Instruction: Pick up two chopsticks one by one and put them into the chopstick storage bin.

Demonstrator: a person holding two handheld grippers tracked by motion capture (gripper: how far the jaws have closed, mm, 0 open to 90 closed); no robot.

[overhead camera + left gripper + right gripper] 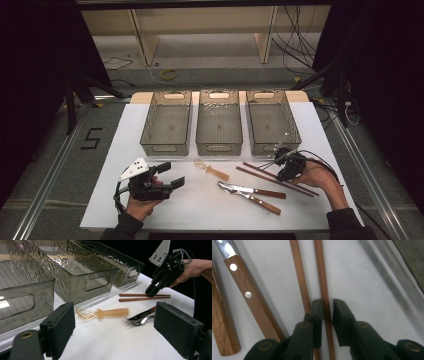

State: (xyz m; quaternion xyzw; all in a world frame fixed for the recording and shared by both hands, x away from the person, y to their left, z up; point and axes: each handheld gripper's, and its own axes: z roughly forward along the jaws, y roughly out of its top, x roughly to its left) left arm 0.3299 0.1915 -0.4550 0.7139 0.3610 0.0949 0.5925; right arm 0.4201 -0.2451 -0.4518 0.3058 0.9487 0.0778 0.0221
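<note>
Right gripper (327, 315) view: jaws astride one chopstick (323, 287); high view can't tell.

Overhead light, dim dark surround; the white table sheet (200, 200) glows, soft shadows, glare ripples on clear bins (82, 277), close-ups slightly blurred.
</note>
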